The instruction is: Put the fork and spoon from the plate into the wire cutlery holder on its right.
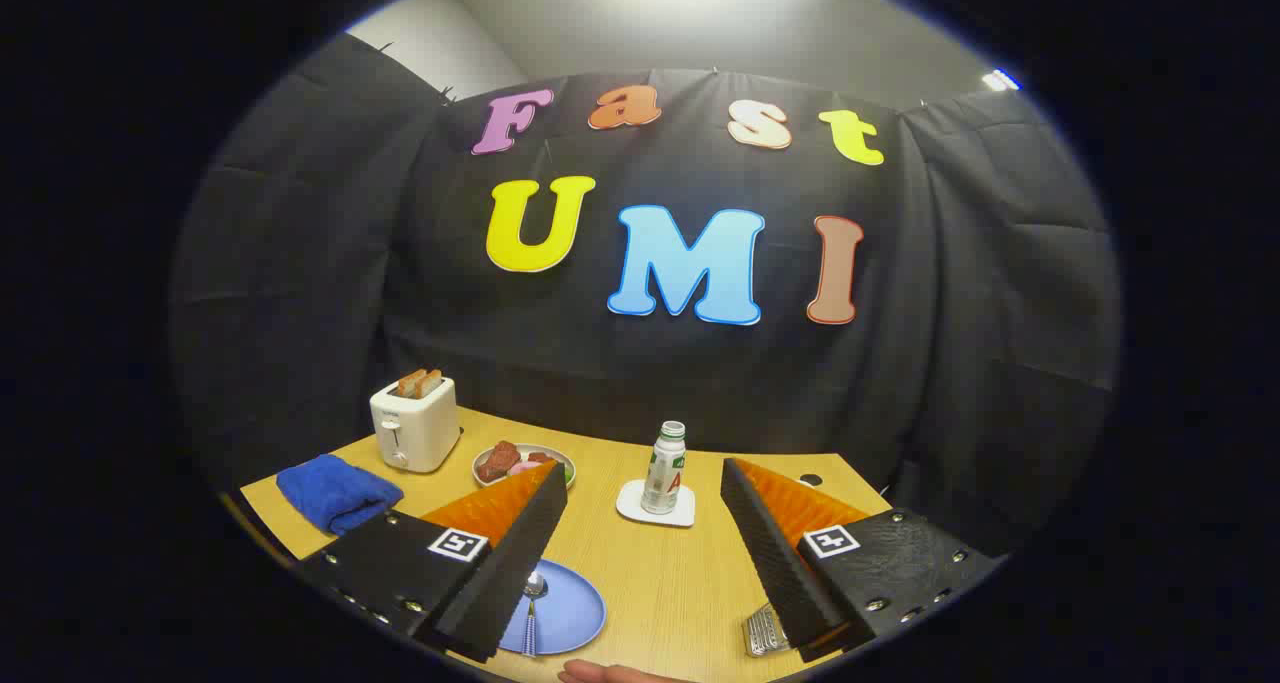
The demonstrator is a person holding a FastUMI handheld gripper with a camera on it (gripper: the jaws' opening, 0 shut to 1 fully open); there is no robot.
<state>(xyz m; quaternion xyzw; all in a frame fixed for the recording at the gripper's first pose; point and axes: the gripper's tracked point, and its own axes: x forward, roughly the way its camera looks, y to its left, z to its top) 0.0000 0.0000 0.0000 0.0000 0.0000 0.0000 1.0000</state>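
While the gripper point(640, 553) hangs wide open w/ nothing held, spoon point(532, 603) lies on blue plate point(575, 613) at table's near edge; wire holder point(765, 631) right of it.

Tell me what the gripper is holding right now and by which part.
Nothing. The gripper is open, its fingers spread wide over the table. The spoon lies on the blue plate, beside the left finger, untouched.

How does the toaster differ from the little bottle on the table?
The toaster is a white boxy appliance with toast sticking out on top; the bottle is slim, upright and capped. The toaster sits directly on the table, while the bottle stands on a white coaster. Both stand beyond the open tool.
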